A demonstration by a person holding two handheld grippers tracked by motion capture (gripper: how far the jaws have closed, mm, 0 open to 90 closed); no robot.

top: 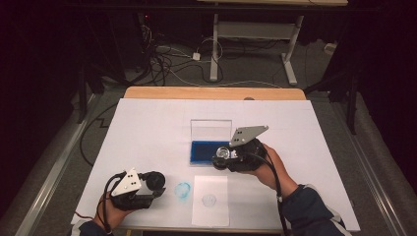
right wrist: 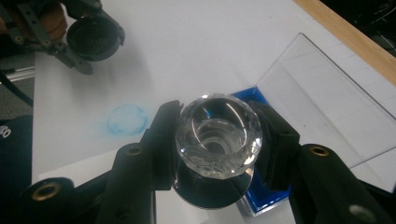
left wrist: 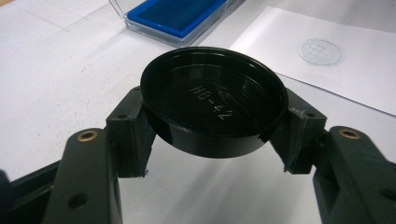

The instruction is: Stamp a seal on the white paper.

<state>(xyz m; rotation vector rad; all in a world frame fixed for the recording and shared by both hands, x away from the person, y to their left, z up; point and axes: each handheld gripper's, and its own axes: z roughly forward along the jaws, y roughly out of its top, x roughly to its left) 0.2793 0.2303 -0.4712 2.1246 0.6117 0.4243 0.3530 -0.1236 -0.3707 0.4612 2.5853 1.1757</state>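
Note:
My right gripper [top: 223, 158] is shut on a stamp with a faceted clear crystal knob [right wrist: 218, 135] and a dark base, held over the near right corner of a blue ink pad [top: 204, 151]. The pad's clear lid [top: 211, 129] stands open behind it. At the front left, just above the table, my left gripper [top: 155, 182] is shut on a round black cap [left wrist: 214, 102] marked HB-42. A white sheet of paper [top: 210, 216] lies at the front middle with a faint round stamp print [top: 209, 199] on it.
A round blue ink smudge [top: 182, 190] marks the white table cover between the left gripper and the paper. The wooden table edge [top: 211, 93] runs along the far side. Cables and a desk frame [top: 251, 44] lie on the floor beyond.

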